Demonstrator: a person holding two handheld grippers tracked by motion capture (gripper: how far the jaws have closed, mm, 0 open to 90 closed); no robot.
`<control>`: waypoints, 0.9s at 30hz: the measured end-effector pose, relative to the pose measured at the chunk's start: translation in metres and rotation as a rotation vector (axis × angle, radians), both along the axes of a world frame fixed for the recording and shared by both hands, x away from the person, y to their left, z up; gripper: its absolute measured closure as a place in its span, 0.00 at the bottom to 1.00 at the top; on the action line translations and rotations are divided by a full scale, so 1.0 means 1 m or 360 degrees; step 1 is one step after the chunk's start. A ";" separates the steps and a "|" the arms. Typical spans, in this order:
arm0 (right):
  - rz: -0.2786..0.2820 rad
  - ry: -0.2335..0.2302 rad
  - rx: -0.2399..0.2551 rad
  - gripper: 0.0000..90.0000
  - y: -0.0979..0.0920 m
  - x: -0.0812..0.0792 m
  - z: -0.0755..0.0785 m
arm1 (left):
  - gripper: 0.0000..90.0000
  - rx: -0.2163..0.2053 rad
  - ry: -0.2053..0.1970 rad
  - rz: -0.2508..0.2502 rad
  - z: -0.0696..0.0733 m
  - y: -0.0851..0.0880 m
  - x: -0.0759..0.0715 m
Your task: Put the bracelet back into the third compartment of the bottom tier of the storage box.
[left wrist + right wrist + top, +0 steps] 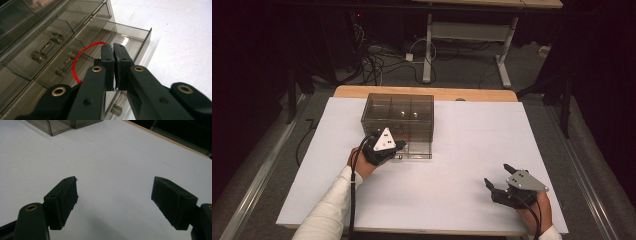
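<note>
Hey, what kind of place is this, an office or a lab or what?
Probably a lab or test room: a white-topped table bearing a smoky plastic drawer box, loose cables across the floor, and an adjustable desk frame behind, against dark surroundings.

Red cord (80,53), smoky clear drawer box (377,102), white table (462,150), black jaws

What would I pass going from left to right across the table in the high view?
Left gripper, shut on a red loop, at the smoky clear drawer box → bare white tabletop → right gripper, jaws open, low on the table.
</note>
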State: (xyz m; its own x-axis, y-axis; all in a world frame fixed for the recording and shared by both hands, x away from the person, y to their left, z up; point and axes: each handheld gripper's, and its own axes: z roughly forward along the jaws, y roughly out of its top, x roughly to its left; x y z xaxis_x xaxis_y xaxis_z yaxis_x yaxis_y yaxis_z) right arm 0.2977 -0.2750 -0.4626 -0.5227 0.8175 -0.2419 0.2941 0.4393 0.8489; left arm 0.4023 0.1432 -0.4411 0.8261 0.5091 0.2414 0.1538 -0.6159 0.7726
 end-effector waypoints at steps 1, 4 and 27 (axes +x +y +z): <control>0.0000 0.0000 0.0000 0.25 0.000 0.000 0.000 | 0.94 0.0015 -0.0001 -0.0002 0.000 0.000 0.000; -0.0002 0.0000 0.0002 0.25 0.000 0.000 0.000 | 0.94 0.0007 0.0001 -0.0008 0.000 0.000 0.000; 0.0004 0.0002 -0.0011 0.25 0.001 0.000 -0.001 | 0.94 0.0079 0.0098 0.0001 -0.017 0.004 0.006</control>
